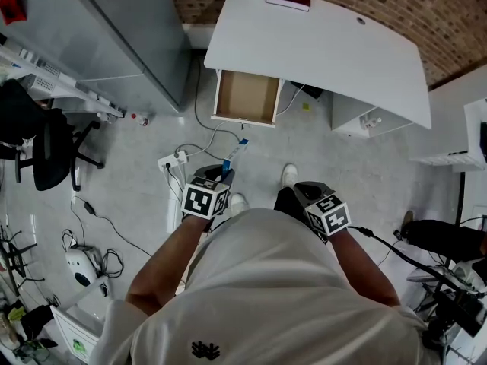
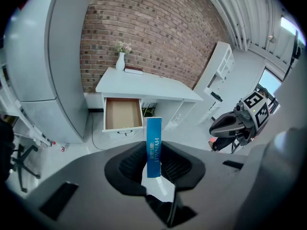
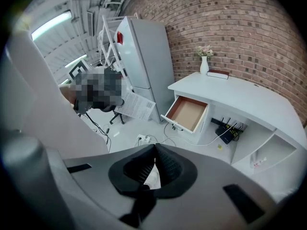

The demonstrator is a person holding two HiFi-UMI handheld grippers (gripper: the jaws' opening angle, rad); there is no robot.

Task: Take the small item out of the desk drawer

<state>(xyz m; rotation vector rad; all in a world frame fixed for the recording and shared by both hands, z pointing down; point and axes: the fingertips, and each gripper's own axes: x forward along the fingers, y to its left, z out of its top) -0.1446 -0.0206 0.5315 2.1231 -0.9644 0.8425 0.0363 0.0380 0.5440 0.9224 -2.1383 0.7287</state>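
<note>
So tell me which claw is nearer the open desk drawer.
Left. The left claw, shut on the blue box, is straight out in front of the drawer; the right claw sits farther back and off to the right.

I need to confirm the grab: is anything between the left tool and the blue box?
Nothing visible is. The left tool grips the blue box upright between its jaws, well away from the open drawer, which looks empty.
</note>
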